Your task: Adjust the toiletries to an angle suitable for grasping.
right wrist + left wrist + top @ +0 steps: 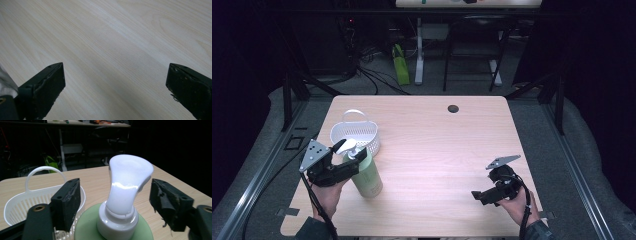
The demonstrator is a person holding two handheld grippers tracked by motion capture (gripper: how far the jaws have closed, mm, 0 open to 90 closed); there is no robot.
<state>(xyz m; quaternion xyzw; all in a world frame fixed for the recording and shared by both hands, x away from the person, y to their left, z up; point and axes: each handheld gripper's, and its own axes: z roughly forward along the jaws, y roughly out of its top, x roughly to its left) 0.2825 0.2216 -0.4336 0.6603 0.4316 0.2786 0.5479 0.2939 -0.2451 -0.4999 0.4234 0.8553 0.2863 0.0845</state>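
Observation:
A pale green pump bottle with a white pump head stands upright on the wooden table at the front left. My left gripper reaches in from the left at the height of the pump head. In the left gripper view its jaws stand on either side of the head, with a gap showing on each side, so the gripper is open around it. My right gripper rests low near the front right of the table. It is open over bare wood with nothing between the jaws.
A white slotted basket with a loop handle stands just behind the bottle and looks empty. A dark round hole sits near the table's far edge. Table legs and cables lie on the floor beyond.

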